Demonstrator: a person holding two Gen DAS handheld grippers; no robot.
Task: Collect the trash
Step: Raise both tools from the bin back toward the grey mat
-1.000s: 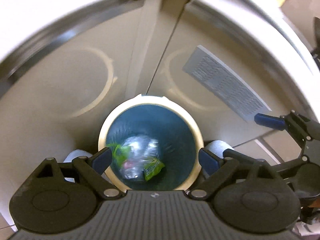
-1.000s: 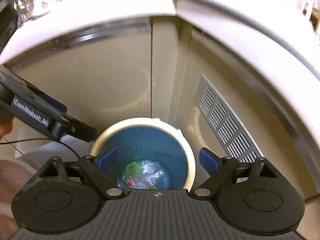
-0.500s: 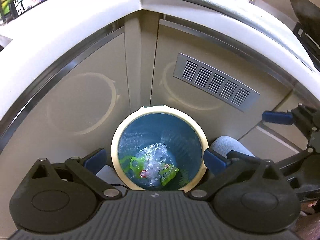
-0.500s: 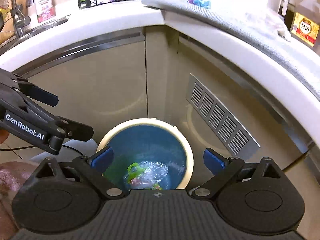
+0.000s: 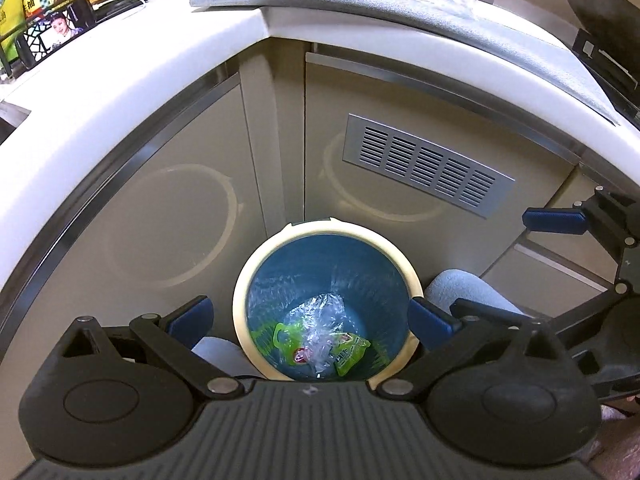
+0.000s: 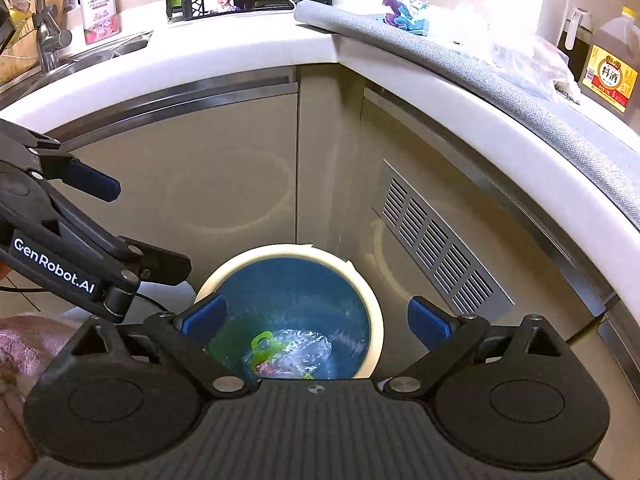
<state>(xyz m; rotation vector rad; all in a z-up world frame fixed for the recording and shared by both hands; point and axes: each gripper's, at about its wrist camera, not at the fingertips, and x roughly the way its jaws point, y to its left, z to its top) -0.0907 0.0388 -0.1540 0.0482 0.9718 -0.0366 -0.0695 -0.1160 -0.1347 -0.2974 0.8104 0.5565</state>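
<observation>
Kitchen corner, beige cabinets: cream-rimmed round bin w/ blue liner [image 5: 326, 236] on floor holds crumpled clear plastic & green wrappers [image 5: 320, 340]. Left gripper [image 5: 310, 316] & right gripper [image 6: 316, 318] both spread, empty. More clear plastic [image 6: 528, 60] left on counter.

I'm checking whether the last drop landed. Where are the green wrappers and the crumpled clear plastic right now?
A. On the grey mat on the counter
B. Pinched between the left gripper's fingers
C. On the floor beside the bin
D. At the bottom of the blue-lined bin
D: the green wrappers and clear plastic lie at the bottom of the bin, while the left gripper and right gripper are open and empty above it.
</observation>
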